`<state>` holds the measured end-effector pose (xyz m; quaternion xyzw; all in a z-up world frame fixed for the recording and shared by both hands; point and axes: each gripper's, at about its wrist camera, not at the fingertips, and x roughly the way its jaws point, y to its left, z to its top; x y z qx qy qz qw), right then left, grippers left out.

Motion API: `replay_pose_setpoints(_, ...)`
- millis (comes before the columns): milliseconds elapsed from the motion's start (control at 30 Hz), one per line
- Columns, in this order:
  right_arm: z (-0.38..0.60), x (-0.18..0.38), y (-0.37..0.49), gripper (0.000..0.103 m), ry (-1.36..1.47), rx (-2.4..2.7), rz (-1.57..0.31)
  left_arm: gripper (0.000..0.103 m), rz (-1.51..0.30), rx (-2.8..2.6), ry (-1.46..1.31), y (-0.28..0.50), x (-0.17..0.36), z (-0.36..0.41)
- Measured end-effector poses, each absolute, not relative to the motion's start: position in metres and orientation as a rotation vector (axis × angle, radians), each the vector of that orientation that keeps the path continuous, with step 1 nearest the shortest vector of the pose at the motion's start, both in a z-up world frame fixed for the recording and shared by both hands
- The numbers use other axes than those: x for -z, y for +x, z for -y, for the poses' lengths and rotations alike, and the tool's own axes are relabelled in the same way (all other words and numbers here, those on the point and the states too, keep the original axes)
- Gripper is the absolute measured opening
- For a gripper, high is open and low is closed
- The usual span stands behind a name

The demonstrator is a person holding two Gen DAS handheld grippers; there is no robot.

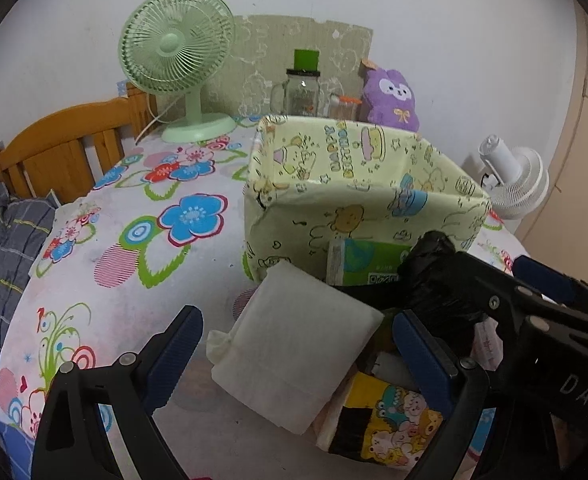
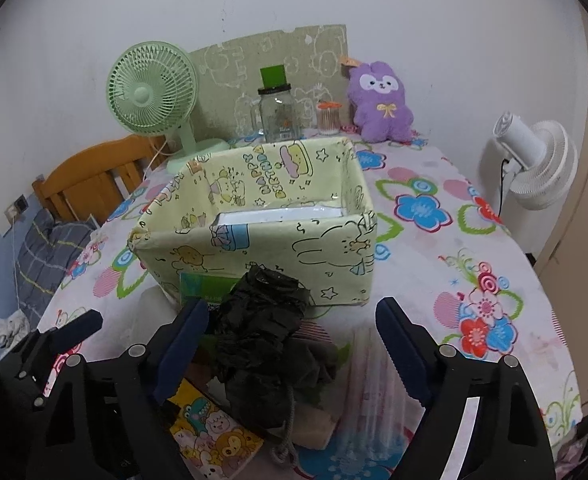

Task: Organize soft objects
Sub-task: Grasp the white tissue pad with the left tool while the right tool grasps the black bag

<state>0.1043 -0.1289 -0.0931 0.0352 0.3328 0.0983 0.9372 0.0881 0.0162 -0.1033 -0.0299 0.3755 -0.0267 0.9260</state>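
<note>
A pale yellow cartoon-print fabric box [image 1: 373,184] [image 2: 262,240] stands on the flowered table; something white [image 2: 282,216] lies inside it. In front lies a pile: a white cloth packet [image 1: 294,356], a black plastic bundle [image 1: 437,280] [image 2: 262,340], a green packet [image 1: 365,264] and a cartoon-print yellow pack [image 1: 393,416] [image 2: 210,436]. My left gripper [image 1: 297,360] is open, its fingers either side of the white packet. My right gripper [image 2: 294,348] is open around the black bundle; it also shows in the left wrist view [image 1: 533,292].
A green fan [image 1: 178,60], a glass jar [image 1: 301,92], a purple plush [image 1: 389,100] and a small jar of sticks [image 2: 327,118] stand at the table's back. A white fan [image 2: 533,168] is at the right. A wooden bed frame [image 1: 62,148] and grey bedding [image 1: 6,240] lie left.
</note>
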Motion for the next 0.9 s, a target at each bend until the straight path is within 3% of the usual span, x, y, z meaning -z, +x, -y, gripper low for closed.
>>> replay_pose_setpoints(200,0.119,0.101,0.113,0.086,0.065,-0.225,-0.717,0.096,-0.8,0.07,-0.078,0.096,0.112,-0.02)
replay_pose_setpoints(300,0.115,0.105,0.116,0.086,0.057,-0.232,-0.731,0.088,-0.83,0.111,-0.12,0.101,0.116,-0.023)
replay_pose_setpoints(500,0.108,0.112,0.121,0.085,0.047,-0.24,-0.752,0.082,-0.844,0.125,-0.135,0.105,0.121,-0.024)
replay_pose_setpoints(900,0.098,0.117,0.123,0.058,0.015,-0.239,-0.774,0.063,-0.828,0.138,-0.079,0.101,0.119,-0.016)
